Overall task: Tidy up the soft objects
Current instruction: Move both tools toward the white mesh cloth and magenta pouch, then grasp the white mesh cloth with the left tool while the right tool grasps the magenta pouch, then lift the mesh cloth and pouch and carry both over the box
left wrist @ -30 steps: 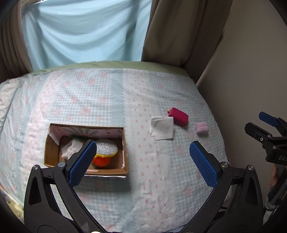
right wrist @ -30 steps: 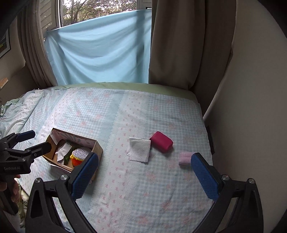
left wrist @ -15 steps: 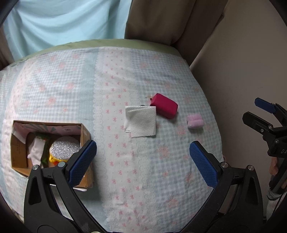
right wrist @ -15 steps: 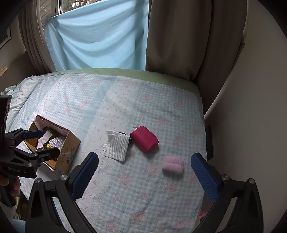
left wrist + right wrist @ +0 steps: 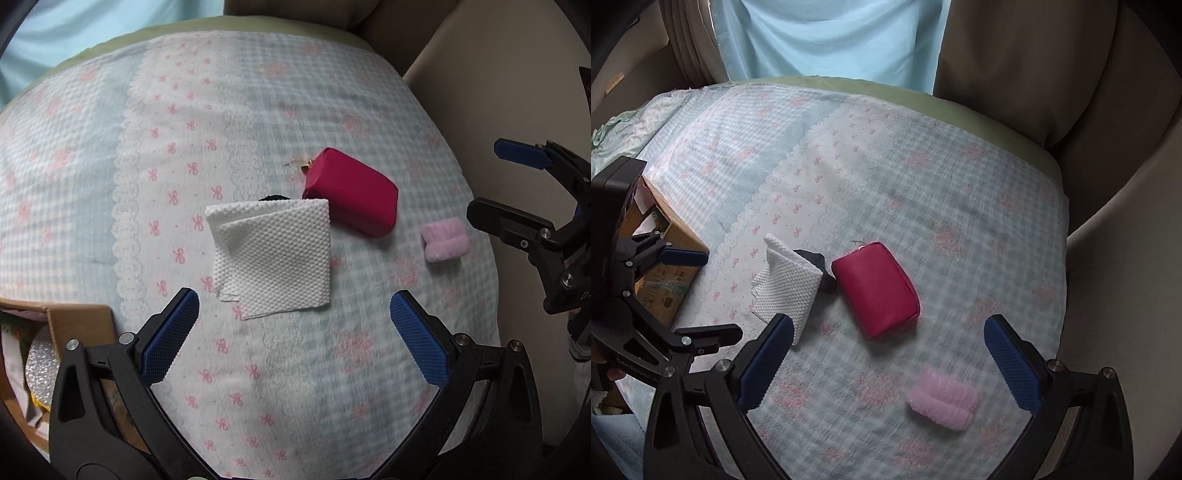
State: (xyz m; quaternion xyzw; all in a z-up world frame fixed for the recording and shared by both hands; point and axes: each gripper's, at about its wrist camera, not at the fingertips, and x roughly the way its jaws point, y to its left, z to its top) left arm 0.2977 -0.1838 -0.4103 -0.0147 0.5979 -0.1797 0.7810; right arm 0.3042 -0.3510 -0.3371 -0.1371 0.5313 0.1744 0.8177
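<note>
The light is soft and a bit dim. It comes through the blue curtain [image 5: 831, 40] at the far end of the bed. The red pouch [image 5: 877, 288] has a small dark shadow beside it. The bedspread [image 5: 960, 229] looks smeared around the pouch. Picture edges bend round, with dark corners.

On a bed spread with one gingham bedcover [image 5: 369, 369], three soft items lie loose: one folded white paper napkin [image 5: 273, 254], one magenta zip pouch [image 5: 351, 197] and one pink fuzzy rolled cloth [image 5: 445, 240]. One small black object [image 5: 816, 260], too hidden to identify, pokes out from beneath the napkin. One open cardboard box [image 5: 79, 321] sits at the left edge, holding at least one silver-lidded cup [image 5: 42, 363]; its other contents cannot be counted. Two handheld grippers appear, the left gripper [image 5: 291, 339] and the right gripper [image 5: 888, 358], each with two blue-padded fingers [image 5: 170, 339]. Two curtains hang behind: one pale blue [image 5: 831, 37], one brown [image 5: 1015, 55].
</note>
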